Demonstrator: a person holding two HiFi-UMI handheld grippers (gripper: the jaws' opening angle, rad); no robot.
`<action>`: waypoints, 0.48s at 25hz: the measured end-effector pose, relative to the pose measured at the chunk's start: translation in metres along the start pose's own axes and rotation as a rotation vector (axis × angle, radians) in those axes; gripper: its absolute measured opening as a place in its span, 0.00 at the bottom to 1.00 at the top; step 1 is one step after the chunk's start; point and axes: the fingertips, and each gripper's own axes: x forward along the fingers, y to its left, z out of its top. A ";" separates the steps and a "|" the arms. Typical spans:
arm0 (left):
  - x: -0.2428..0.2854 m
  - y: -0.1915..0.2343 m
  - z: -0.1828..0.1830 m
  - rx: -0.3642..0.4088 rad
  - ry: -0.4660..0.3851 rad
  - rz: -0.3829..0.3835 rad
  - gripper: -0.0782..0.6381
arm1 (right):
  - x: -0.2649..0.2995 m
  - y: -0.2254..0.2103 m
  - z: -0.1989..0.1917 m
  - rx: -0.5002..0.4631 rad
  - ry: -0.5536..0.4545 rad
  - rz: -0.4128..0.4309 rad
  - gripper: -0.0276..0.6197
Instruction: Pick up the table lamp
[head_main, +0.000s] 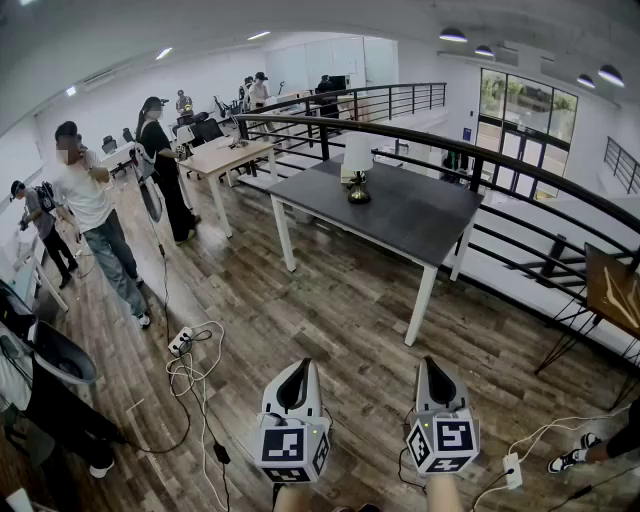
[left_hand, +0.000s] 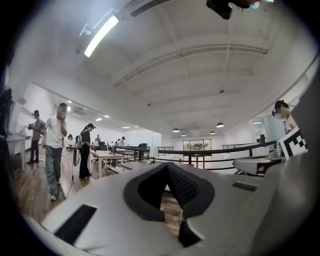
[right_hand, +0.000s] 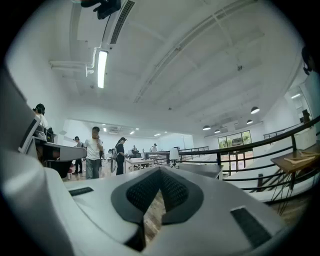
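L gripper (head_main: 296, 374) & R gripper (head_main: 433, 370) both closed, empty; table lamp (head_main: 358, 168) on dark table (head_main: 410, 222), well ahead of both.

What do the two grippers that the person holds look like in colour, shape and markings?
Both the left gripper and the right gripper have pale grey shells that taper to a point, with black ribbed pads inside. Each carries a white cube printed with black square markers.

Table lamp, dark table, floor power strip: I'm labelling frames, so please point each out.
table lamp (head_main: 357, 160), head view, on its white shade.
dark table (head_main: 400, 215), head view, on its bare top.
power strip (head_main: 181, 341), head view, on its white casing.
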 end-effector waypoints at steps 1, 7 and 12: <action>0.001 0.000 0.000 -0.001 0.000 0.000 0.12 | 0.001 0.000 0.000 0.000 0.000 0.000 0.03; 0.006 -0.003 0.000 0.003 0.001 0.000 0.13 | 0.003 -0.005 0.001 -0.001 0.001 -0.001 0.03; 0.016 -0.013 -0.005 0.006 0.003 0.002 0.13 | 0.008 -0.017 -0.002 -0.008 0.000 0.007 0.03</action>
